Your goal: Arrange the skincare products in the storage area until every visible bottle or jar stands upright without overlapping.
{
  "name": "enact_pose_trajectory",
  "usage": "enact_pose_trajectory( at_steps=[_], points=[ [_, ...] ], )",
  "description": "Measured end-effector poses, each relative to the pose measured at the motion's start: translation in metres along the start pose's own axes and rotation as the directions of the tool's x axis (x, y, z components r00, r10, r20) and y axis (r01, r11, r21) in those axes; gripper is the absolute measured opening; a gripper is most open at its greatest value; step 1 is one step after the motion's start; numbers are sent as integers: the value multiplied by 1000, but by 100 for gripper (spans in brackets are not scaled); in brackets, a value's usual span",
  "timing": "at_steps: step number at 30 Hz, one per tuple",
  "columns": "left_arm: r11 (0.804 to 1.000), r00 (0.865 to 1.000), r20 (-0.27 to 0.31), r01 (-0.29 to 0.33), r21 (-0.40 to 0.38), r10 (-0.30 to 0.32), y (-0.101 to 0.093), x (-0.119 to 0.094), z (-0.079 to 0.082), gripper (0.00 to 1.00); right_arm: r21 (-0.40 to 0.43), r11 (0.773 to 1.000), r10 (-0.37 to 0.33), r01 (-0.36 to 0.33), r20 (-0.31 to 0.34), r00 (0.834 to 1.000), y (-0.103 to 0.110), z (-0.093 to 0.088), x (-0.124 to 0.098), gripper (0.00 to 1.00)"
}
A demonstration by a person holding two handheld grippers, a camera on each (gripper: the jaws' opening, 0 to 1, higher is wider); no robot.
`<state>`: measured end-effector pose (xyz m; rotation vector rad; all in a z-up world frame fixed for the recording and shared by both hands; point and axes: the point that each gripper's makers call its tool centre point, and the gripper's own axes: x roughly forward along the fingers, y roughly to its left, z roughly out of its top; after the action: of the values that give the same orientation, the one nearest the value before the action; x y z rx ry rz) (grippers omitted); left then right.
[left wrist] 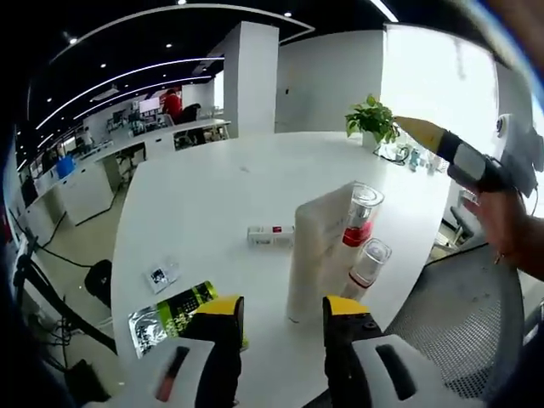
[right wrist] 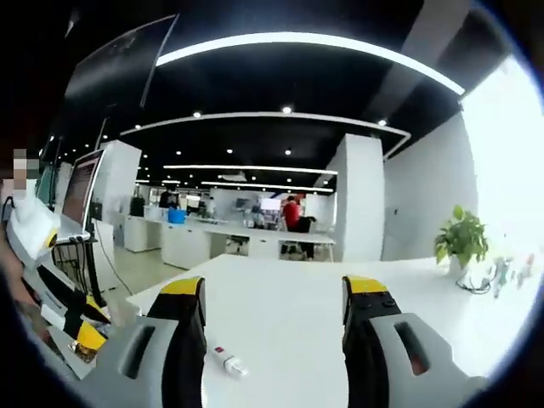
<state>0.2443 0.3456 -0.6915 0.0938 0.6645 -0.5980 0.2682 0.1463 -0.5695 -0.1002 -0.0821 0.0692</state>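
Table (left wrist: pixel 212 195) white, round. Tall pouch (left wrist: pixel 319 255) stood upright, touching two red-banded bottles (left wrist: pixel 361 217), also upright. Small tube (left wrist: pixel 270 235) lay flat, green sachet (left wrist: pixel 174 313) flat nearby: these looked left to do. Left gripper (left wrist: pixel 280 319) and right gripper (right wrist: pixel 268 297) gaped wide, holding nothing.

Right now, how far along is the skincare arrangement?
Done: two clear red-banded bottles and a white pouch stand together. In hand: nothing; the left gripper and right gripper are open. Left: a small white tube and a green packet lie flat.
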Motion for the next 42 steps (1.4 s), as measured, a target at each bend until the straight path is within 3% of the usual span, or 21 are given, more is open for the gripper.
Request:
enact_pose_trajectory(
  at_steps=[17,25,42],
  points=[
    [998,999,12,48,-41,-48,-6,0,1,38,4,1000,11,-11,-8,1000,0,-9,3,63],
    [999,999,4,36,-30,-36,-6,1,-2,38,-1,999,39,-39,1,999,10,-7,1,63],
    [999,999,-1,44,-27,-44,-9,1,-3,38,-1,999,50,-50,-25,998,12,-12,3,62]
  ],
)
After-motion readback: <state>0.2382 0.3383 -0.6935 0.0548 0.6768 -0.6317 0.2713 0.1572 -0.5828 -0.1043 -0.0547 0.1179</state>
